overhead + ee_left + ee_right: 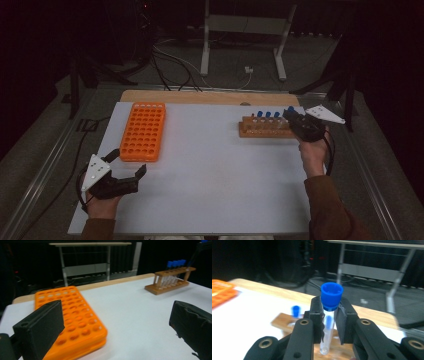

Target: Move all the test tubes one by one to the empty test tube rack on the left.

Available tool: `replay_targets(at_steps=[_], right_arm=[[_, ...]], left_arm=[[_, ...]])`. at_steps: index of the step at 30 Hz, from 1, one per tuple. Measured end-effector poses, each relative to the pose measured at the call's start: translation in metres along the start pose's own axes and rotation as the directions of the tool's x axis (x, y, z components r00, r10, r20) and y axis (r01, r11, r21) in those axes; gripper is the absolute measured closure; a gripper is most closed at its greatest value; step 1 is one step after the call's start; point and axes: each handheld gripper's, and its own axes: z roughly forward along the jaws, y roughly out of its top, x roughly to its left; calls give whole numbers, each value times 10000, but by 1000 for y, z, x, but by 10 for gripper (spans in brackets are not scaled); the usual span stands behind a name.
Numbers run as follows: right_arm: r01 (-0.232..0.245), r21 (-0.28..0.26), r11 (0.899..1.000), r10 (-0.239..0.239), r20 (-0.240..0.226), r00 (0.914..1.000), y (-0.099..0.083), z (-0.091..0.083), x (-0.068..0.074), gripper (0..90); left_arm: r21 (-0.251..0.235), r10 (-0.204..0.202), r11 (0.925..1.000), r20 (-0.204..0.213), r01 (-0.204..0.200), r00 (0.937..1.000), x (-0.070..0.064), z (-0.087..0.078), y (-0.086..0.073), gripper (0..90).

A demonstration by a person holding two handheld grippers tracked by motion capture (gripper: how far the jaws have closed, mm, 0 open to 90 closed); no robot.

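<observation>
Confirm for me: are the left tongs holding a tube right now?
No, the left tongs stand wide open beside the orange rack with nothing between them.

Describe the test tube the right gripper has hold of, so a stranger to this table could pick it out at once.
Start at the wooden rack on the far right of the white table. The right gripper sits at that rack's right end, its jaws shut on a clear tube with a blue cap. Unlike the other blue-capped tubes standing in the rack, this one is clamped between black jaws.
</observation>
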Motion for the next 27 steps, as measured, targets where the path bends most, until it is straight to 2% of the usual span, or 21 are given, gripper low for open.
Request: replay_targets(at_steps=[3, 6, 13, 19, 21, 27], right_arm=[[98, -6, 10000, -98, -524, 9986, 2, 1, 16, 766], [88, 20, 10000, -85, -1066, 9943, 4, 4, 31, 766], [138, 205, 9997, -89, -2239, 9746, 9, 13, 69, 766], [393, 372, 9985, -258, -3105, 9502, 11, 20, 101, 765], [460, 363, 9983, -311, -3369, 9410, 12, 22, 112, 765], [711, 384, 9967, -494, -4067, 9122, 13, 28, 143, 765]], left_arm=[[-9, 135, 9999, 277, -134, 9995, -5, 9, 5, 5], [-21, 186, 9998, 385, -185, 9991, -9, 14, 8, 5], [218, 277, 9993, 728, -294, 9970, -23, 36, 19, 6], [270, 307, 9991, 938, -334, 9951, -32, 51, 24, 13], [325, 206, 9992, 1080, -243, 9939, -38, 61, 26, 18], [362, 379, 9984, 1364, -432, 9899, -50, 75, 29, 44]])
